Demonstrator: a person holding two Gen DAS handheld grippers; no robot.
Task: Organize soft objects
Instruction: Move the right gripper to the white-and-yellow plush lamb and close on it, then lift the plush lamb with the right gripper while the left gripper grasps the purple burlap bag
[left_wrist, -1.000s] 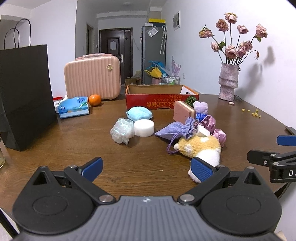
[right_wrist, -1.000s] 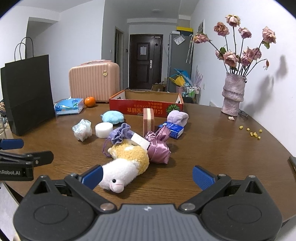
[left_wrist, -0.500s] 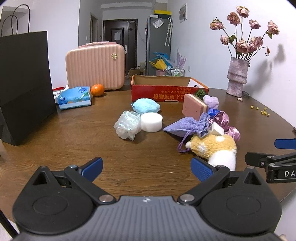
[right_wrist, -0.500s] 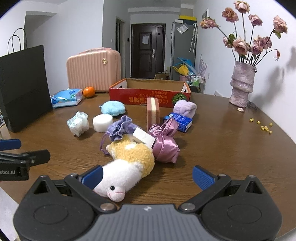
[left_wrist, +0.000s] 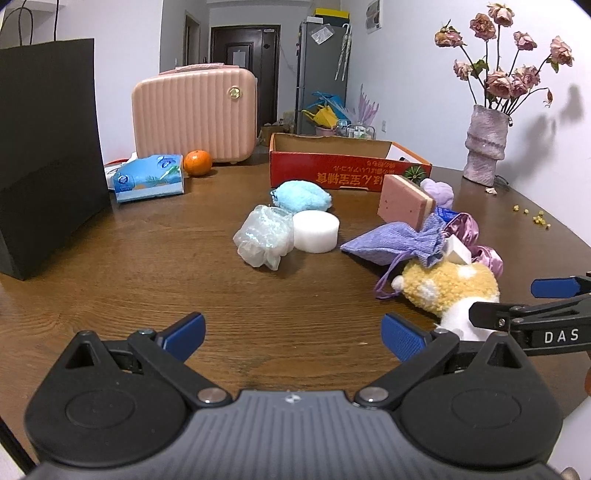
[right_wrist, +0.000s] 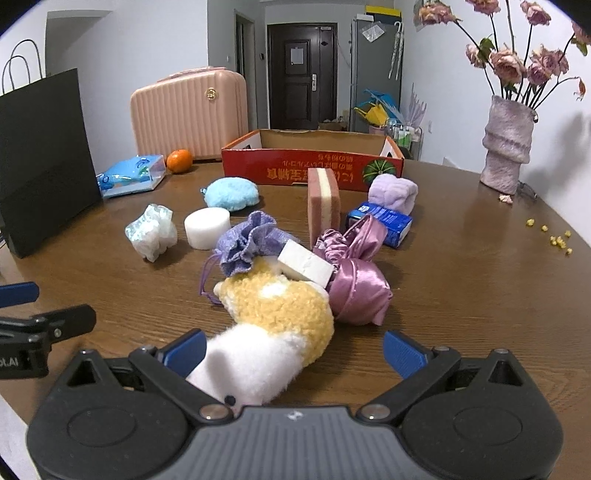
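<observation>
The right gripper (right_wrist: 293, 350) has its fingers spread wide around the white head end of the plush toy (right_wrist: 273, 317), which lies on the brown desk (right_wrist: 461, 280) without being pinched. The toy's yellow body touches a lilac drawstring pouch (right_wrist: 245, 242), a white foam block (right_wrist: 304, 264) and a pink satin pouch (right_wrist: 356, 290). The left gripper (left_wrist: 293, 334) hovers over bare desk, fingers wide apart and empty, beside the toy

On the tabletop (right_wrist: 461, 280), the plush toy (right_wrist: 273, 317) lies nearest, a drawstring pouch (right_wrist: 247, 242) just behind it. The cardboard box (right_wrist: 314, 166) stands far; the suitcase (right_wrist: 188, 110) sits to its left, the vase (right_wrist: 508, 144) far right.
</observation>
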